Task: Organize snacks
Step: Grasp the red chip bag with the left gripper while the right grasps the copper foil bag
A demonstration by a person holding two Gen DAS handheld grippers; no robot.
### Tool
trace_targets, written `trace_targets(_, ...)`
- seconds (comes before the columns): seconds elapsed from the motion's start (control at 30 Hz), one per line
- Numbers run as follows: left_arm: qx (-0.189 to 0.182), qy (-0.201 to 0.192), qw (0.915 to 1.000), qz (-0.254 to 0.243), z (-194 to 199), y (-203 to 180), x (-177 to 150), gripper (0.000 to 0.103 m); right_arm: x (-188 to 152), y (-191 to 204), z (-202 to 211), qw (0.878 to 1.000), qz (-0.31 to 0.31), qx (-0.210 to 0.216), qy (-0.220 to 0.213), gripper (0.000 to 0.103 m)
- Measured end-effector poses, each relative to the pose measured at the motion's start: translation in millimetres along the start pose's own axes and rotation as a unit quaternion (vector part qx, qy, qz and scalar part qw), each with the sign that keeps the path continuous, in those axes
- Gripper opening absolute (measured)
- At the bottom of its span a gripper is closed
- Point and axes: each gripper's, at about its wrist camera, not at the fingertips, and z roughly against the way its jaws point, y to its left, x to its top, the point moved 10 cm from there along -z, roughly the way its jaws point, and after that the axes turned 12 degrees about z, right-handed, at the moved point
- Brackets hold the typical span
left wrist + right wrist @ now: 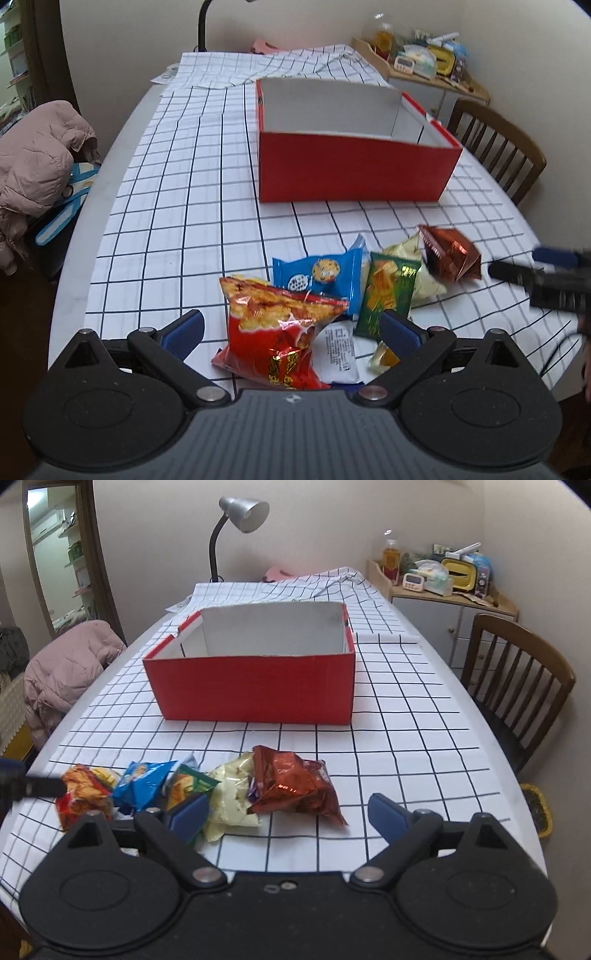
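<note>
Both grippers, your left [291, 328] and right [288, 812], gape wide and empty over the snack packets [325, 288] heaped before the red box [255, 686], apparently poised to pick.

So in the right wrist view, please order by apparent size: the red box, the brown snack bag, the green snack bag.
1. red box, clearly largest.
2. brown snack bag.
3. green snack bag, but it is partly hidden behind a gripper finger and other bags, so its true size is unsure.

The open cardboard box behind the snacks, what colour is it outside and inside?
Open cardboard box: red outside, plain white inside. Right wrist view shows it best.
</note>
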Motion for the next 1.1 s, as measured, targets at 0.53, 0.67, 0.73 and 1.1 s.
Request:
trace_targets(0.53,-0.027,0.09,0.9951,0.03,-51.8,24.7,-15.2,0.087,-2.0,-14.9,-90.0,0.994,-0.052,0.053,0.083,0.092)
trace_targets(0.67,-0.026,0.097,0.994,0.044,-57.1,29.3,-14.2,0.078,-9.8,-16.1,-100.0,0.99,-0.067,0.06,0.104,0.084)
trace_targets(0.73,-0.025,0.095,0.9941,0.046,-57.0,30.0,-13.3,0.074,-11.9,-17.3,-101.1,0.989,-0.08,0.064,0.107,0.082)
trace_targets(1.1,-0.03,0.084,0.9953,0.039,-48.0,18.3,-14.1,0.06,-8.6,-12.9,-87.5,0.993,-0.063,0.042,0.088,0.068)
